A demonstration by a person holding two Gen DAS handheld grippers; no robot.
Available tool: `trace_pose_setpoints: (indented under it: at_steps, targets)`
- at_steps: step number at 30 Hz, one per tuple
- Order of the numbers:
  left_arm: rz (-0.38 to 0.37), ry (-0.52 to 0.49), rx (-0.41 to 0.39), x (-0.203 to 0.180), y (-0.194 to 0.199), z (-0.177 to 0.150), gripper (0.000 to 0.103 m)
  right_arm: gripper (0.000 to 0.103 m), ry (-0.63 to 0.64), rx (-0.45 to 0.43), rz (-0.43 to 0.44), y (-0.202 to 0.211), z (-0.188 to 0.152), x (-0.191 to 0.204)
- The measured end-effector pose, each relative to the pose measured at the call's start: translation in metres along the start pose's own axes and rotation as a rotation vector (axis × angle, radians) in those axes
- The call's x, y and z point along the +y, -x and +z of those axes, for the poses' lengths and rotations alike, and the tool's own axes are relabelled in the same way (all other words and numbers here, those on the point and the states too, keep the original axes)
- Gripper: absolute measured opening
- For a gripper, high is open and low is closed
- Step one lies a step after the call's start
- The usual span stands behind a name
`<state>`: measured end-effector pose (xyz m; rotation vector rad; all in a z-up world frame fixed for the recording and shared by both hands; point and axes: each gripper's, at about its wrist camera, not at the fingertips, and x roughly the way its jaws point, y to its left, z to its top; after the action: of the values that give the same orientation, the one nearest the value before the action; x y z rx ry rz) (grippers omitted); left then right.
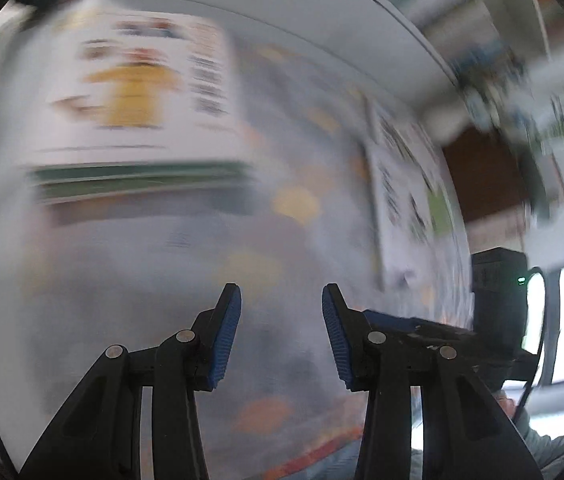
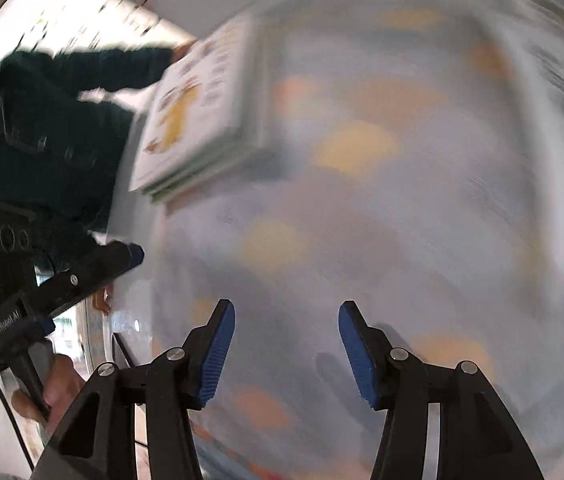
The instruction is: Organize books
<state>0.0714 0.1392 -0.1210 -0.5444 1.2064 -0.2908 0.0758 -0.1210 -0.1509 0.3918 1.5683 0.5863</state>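
Both views are motion-blurred. A stack of books with a white cover and a yellow figure lies on the patterned table cloth, ahead and left of my left gripper, which is open and empty. Another white book lies to its right. In the right wrist view the same stack lies ahead and to the left of my right gripper, also open and empty. The left gripper shows at the left edge there. A further book is blurred at the far right.
The cloth is pale with orange blobs. The table edge curves along the back. The other gripper's body is at the right. A person in a dark jacket stands at the left.
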Motion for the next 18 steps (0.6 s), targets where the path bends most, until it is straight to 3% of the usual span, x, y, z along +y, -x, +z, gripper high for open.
trace_pose_setpoints:
  at_steps: [4, 8, 13, 16, 18]
  targets:
    - [-0.026, -0.124, 0.089, -0.068, -0.051, 0.003, 0.041, 0.052, -0.155, -0.166, -0.054, 0.067, -0.025, -0.073]
    - [-0.031, -0.131, 0.139, -0.108, -0.088, 0.008, 0.041, 0.052, -0.281, -0.267, -0.116, 0.115, -0.028, -0.132]
    - [-0.062, -0.088, 0.162, -0.141, -0.108, 0.014, 0.041, 0.052, -0.242, -0.382, -0.224, 0.172, -0.031, -0.161]
    - [-0.044, -0.069, 0.141, -0.150, -0.110, 0.018, 0.041, 0.053, -0.205, -0.397, -0.255, 0.193, -0.032, -0.172]
    - [-0.025, -0.037, 0.126, -0.151, -0.115, 0.021, 0.047, 0.054, -0.186, -0.378, -0.260, 0.194, -0.026, -0.177]
